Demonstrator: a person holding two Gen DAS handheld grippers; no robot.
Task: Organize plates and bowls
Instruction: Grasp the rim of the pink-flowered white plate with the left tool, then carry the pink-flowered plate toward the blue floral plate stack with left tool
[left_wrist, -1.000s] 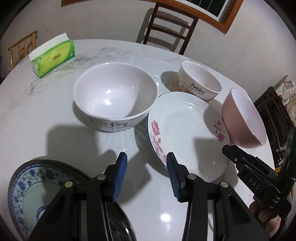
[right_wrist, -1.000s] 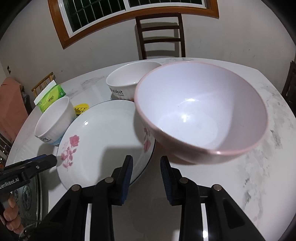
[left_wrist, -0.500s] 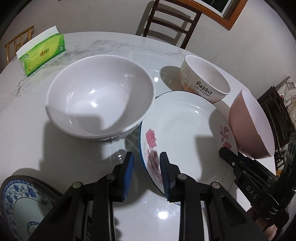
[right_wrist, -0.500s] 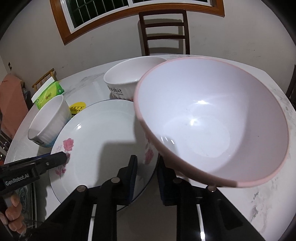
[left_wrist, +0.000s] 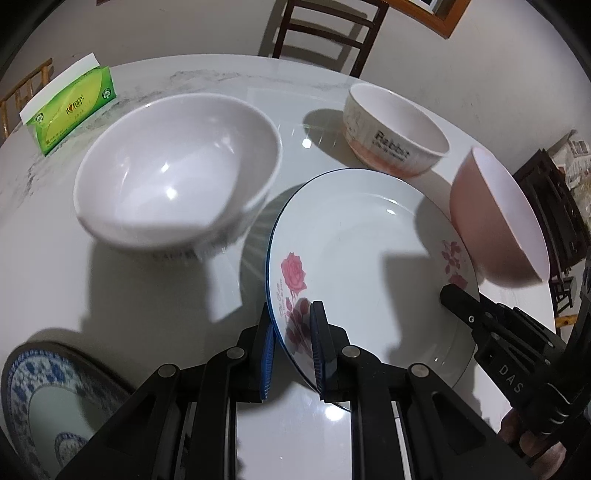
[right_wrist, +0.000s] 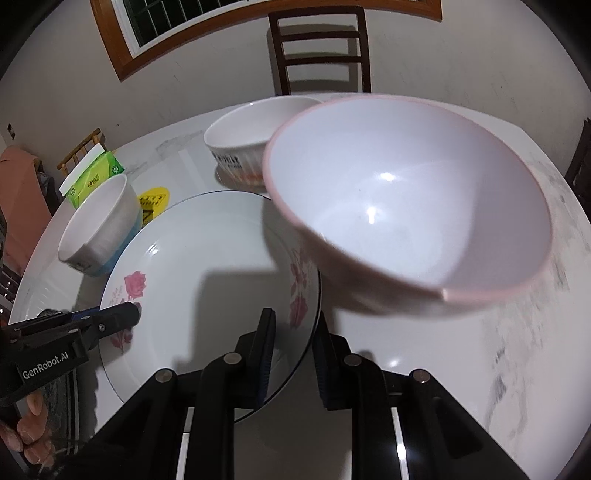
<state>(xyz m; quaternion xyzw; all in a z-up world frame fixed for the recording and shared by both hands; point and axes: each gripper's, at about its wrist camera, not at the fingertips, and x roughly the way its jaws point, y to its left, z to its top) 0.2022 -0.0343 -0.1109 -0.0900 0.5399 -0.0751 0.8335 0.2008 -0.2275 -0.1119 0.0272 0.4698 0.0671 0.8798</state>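
Bowls: 3 — white (left_wrist: 177, 173), Rabbit (left_wrist: 395, 136), pink (left_wrist: 495, 218); plates: 2 — rose (left_wrist: 369, 258), blue (left_wrist: 55, 406).

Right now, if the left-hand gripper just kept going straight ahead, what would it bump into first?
The left gripper already straddles the near rim of the rose plate, so it would meet that plate at once. The Rabbit bowl lies further on.

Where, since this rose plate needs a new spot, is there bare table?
Bare: the far strip between tissue box, white bowl and Rabbit bowl; the near patch between white bowl and blue-patterned plate; the marble right of the pink bowl. Crowded: all around the rose plate, ringed by the three bowls.
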